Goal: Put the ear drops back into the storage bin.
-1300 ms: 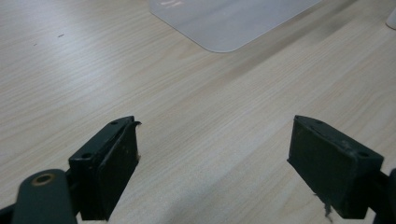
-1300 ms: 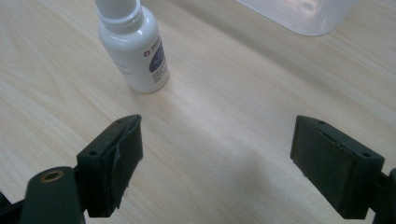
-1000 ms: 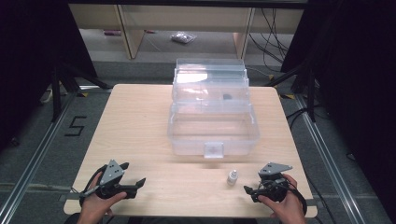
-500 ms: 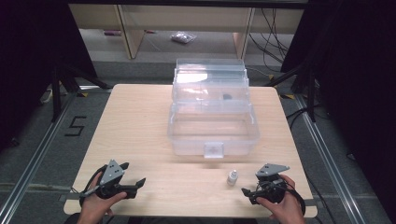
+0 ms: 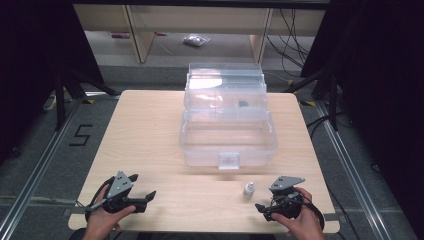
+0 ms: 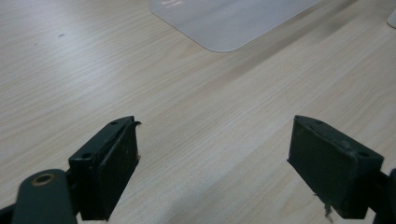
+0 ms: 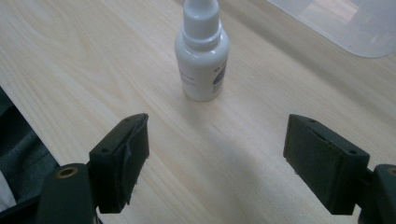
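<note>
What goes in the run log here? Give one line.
right gripper: open, facing small white bottle, apart | left gripper: open, empty | clear box: open

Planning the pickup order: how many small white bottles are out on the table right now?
1. The small white bottle stands upright on the table near the front edge, just ahead of the open right gripper. The clear box holds a small dark item, too blurred to identify.

A small white bottle [image 5: 248,190] [image 7: 202,51] stands upright on the bench, near its front edge and toward the front right corner. It has a white ribbed cap, closed, and a label with dark print on its side. Nothing touches it.
</note>
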